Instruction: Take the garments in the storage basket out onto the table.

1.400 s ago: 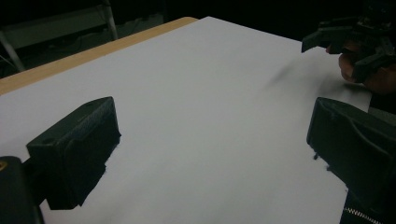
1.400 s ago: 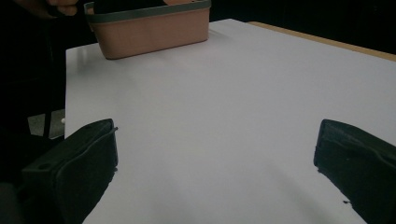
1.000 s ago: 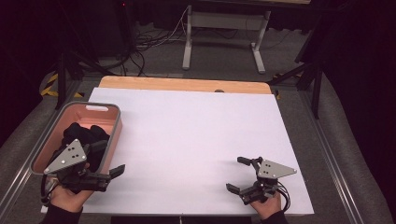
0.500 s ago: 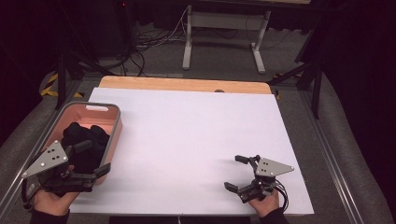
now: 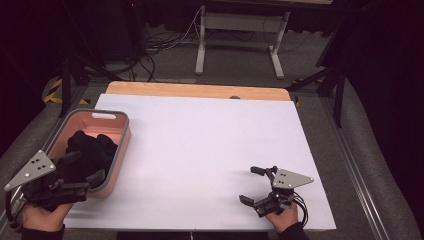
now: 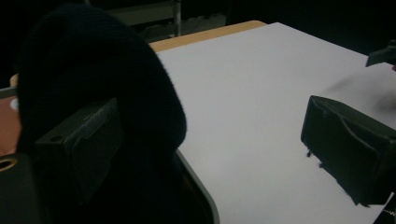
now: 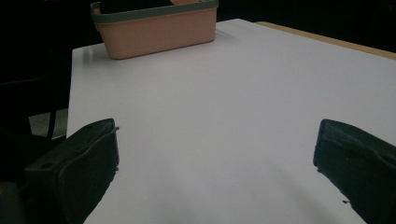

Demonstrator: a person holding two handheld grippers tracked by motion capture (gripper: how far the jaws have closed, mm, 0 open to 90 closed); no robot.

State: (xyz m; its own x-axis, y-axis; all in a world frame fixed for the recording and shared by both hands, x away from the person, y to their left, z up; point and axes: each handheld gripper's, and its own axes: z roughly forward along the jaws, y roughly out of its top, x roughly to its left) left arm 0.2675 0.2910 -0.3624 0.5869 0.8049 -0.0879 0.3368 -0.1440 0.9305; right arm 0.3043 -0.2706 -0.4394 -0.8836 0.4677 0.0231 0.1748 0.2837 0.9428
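High view: the left gripper (image 5: 82,167), jaws apart, is drawing back over the bin's (image 5: 120,145) dark cloth (image 5: 90,150); the right gripper (image 5: 254,185) is staying spread.

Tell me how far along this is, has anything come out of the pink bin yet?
Nothing looks done: the white table top carries no cloth. In hand: the left gripper, open, sits at the pink bin by the dark cloth. Left: grasping and lifting it out. The right gripper waits open.
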